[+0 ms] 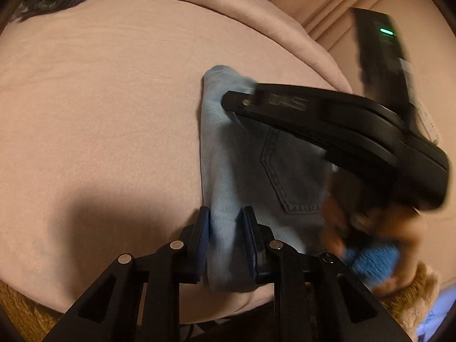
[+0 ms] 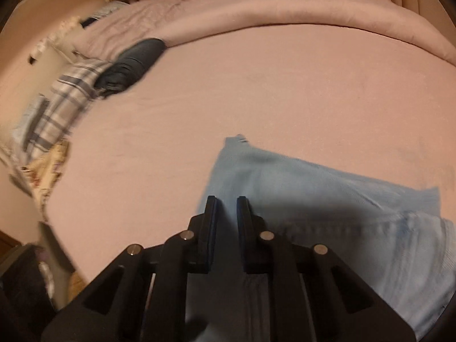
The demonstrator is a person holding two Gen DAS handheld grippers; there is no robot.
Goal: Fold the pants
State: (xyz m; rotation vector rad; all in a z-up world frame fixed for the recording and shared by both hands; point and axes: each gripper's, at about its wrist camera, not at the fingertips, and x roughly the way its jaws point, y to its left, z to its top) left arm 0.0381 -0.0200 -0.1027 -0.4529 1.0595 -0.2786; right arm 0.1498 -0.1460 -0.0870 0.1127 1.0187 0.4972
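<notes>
- The jeans [image 1: 256, 165] are light blue denim, folded into a thick, soft-edged bundle; a stitched, pointed back pocket [image 1: 287, 171] faces up; they lie on the bed [image 1: 99, 99] near its front edge, toward the right side.
- The bed is covered in a smooth, matte pink sheet; a rolled pink duvet [image 2: 285, 11] forms a rounded ridge along the far edge.
- The left gripper [image 1: 223, 222] is black plastic with ribbed blue pads [image 1: 203, 233]; its jaws stand narrowly apart with a thick fold of the jeans' near left edge between them; the pads press on the cloth on both sides.
- The right gripper [image 2: 226, 208] appears blurred in the left view, lying across the jeans from the right with its tip at their far corner; in its own view the jaws are nearly together with only a thin slot between; I cannot tell whether any denim is caught in it.
- A hand [image 1: 370, 228] on a blue ribbed grip shows at the right, blurred.
- A dark, rolled garment [image 2: 131, 62] lies at the far left corner beside a plaid cloth [image 2: 65, 97].
- The sheet left of and beyond the jeans is broad, flat and bare; the front edge drops to a tan furry rug [image 1: 17, 310].
</notes>
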